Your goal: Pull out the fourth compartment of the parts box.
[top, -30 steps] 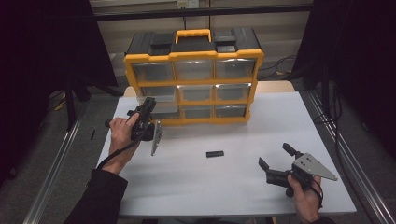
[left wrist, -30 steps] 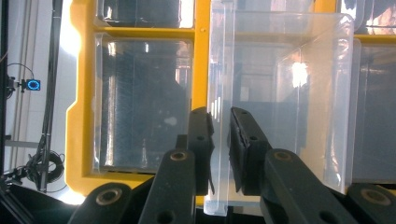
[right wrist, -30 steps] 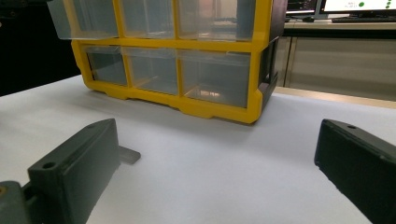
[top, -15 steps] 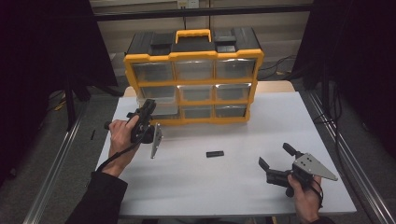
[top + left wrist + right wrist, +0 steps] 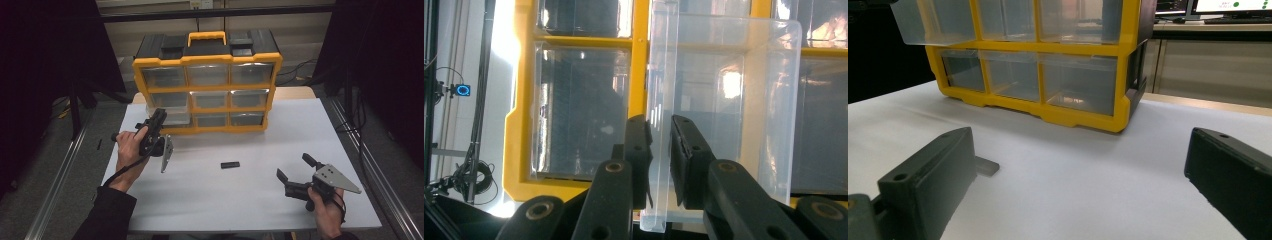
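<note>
Drawer (image 5: 724, 100) was held unchanged, probably half drawn out, with left tool (image 5: 659, 160) clamped on its front wall; right tool (image 5: 296, 174) was kept apart.

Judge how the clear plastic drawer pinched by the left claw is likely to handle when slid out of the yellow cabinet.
The clear drawer looks thin-walled and empty, so probably light. Its glossy wall could slip between the left claw pads, which pinch one narrow edge. Already partly out of the yellow cabinet, it may tilt once free.

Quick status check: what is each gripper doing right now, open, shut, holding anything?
Left gripper: shut on the front wall of the clear drawer.
Right gripper: open, holding nothing, over the white table.
</note>
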{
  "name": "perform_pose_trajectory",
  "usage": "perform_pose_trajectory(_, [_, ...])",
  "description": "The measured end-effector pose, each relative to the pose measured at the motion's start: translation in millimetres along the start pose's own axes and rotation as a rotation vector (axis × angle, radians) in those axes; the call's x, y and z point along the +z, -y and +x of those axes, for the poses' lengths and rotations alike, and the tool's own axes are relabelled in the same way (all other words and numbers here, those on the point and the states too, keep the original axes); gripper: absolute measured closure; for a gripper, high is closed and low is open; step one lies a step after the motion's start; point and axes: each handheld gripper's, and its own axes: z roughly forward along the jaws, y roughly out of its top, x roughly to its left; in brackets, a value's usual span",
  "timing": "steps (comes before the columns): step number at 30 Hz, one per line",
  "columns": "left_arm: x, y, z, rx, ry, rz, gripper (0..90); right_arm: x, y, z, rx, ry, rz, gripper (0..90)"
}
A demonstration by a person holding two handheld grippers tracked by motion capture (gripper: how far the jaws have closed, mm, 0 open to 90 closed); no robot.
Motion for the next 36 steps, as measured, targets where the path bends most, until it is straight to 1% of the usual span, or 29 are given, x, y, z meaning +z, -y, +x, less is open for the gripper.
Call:
perform_pose_trajectory(4, [-2.1, -0.1, 0.2, 0.002, 0.001, 0.001, 79.0, -0.2, 0.0, -0.4, -0.002, 0.001, 0.0, 0.0])
perform_pose_trajectory(5, [-3.0, 0.0, 1.1, -0.008, 0.002, -0.003, 79.0, 0.2, 0.1, -0.4, -0.002, 0.0, -0.003, 0.0])
perform_pose_trajectory(9, [-5.2, -1.1, 1.3, -0.013, 0.004, -0.001, 79.0, -0.3, -0.2, 0.1, -0.001, -0.001, -0.001, 0.0])
perform_pose_trajectory(14, [-8.5, -2.0, 1.5, 0.003, 0.007, 0.001, 79.1, -0.3, -0.1, -0.1, 0.0, 0.0, -0.001, 0.0])
perform_pose_trajectory(25, [-13.1, -2.1, 1.5, 0.002, 0.012, -0.007, 79.1, -0.2, -0.1, -0.4, 0.0, 0.0, -0.002, 0.0])
perform_pose_trajectory(26, [-14.1, -2.4, 1.4, 0.009, 0.01, -0.008, 79.0, -0.1, -0.1, -0.2, 0.0, 0.0, -0.001, 0.0])
perform_pose_trajectory(29, [-14.5, -2.1, 1.1, 0.002, 0.009, -0.01, 79.0, -0.1, -0.1, -0.1, 0.0, -0.001, -0.001, 0.0])
perform_pose_trajectory(31, [-15.5, -2.7, 1.4, 0.005, 0.012, -0.003, 78.9, -0.1, 0.0, -0.4, 0.0, -0.001, -0.001, 0.0])
perform_pose_trajectory(32, [-15.3, -2.7, 1.3, 0.012, 0.01, -0.008, 79.0, 0.0, 0.0, -0.4, 0.002, -0.001, -0.002, 0.0])
perform_pose_trajectory(35, [-16.1, -2.4, 1.6, 0.012, 0.01, -0.01, 79.0, -0.1, 0.0, -0.4, -0.003, -0.001, -0.001, 0.0])
perform_pose_trajectory(36, [-17.3, -2.2, 1.1, 0.004, 0.009, -0.015, 79.0, 0.0, 0.0, 0.0, 0.001, -0.001, 0.002, 0.0])
